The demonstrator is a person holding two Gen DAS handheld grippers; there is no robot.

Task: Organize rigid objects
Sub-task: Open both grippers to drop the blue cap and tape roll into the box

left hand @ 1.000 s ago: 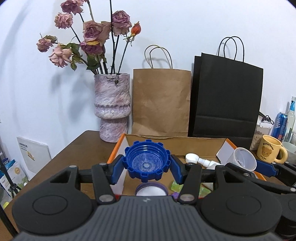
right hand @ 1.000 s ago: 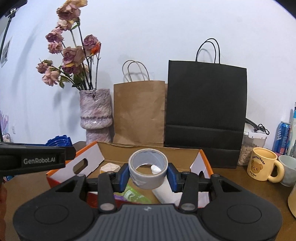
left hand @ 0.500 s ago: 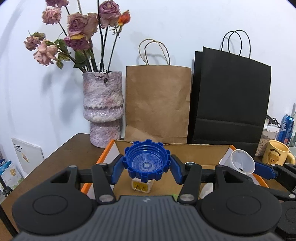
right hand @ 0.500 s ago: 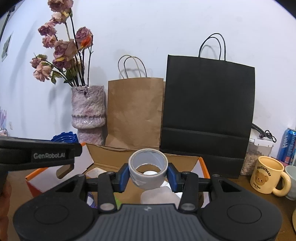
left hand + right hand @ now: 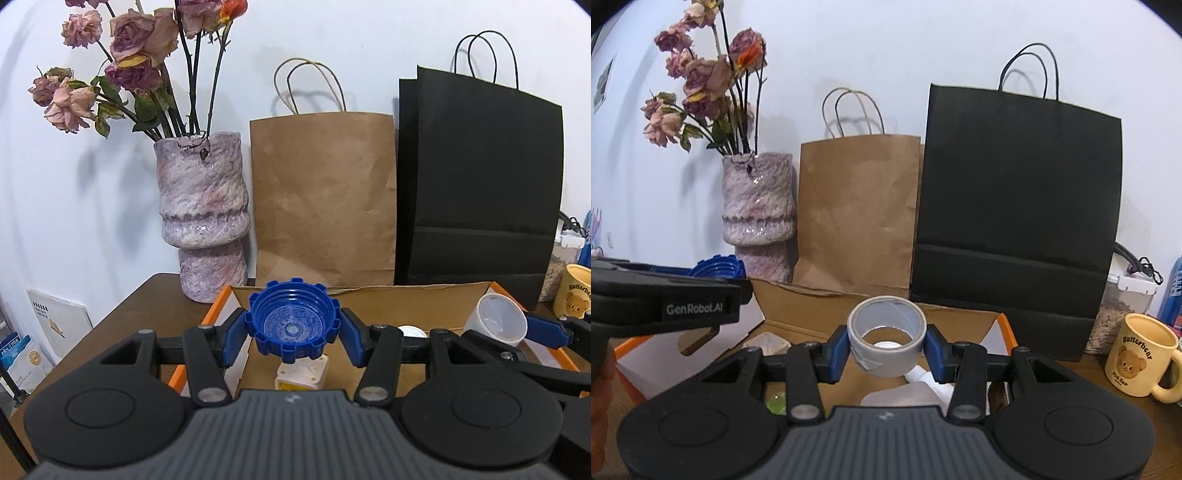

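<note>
1. Two tools are held above an open cardboard box [image 5: 406, 302] with orange edges, which sits on a dark brown wooden tabletop [image 5: 147, 306].
2. Left tool [image 5: 293, 328]: its blue pads are clamped on a blue ridged cap [image 5: 293, 325], hollow side facing the camera, held over the box's left part.
3. Right tool [image 5: 886, 345]: its pads are clamped on a grey roll of tape [image 5: 886, 332], held over the middle of the box with the hole facing forward.
4. In the left wrist view, a cream plug adapter [image 5: 301, 373] lies in the box just below the cap, and the tape roll shows at the right as a pale ring.
5. In the right wrist view, a small green item [image 5: 777, 402] and a white bottle [image 5: 923, 376] lie on the box floor; other contents are too hidden to name.
6. Behind the box, against a plain white wall [image 5: 923, 44], stand a mottled pink-grey vase [image 5: 201, 221] of dried roses [image 5: 136, 44], a brown paper bag [image 5: 323, 199] and a black paper bag [image 5: 480, 184], side by side from left to right.
7. At the right of the tabletop, a yellow bear mug [image 5: 1141, 358] stands beside the box, with a clear jar of grains [image 5: 1115, 314] behind it near the black bag, and a blue can at the frame edge.
8. Off the tabletop's left side, a white booklet [image 5: 55, 325] leans against the wall lower down.
</note>
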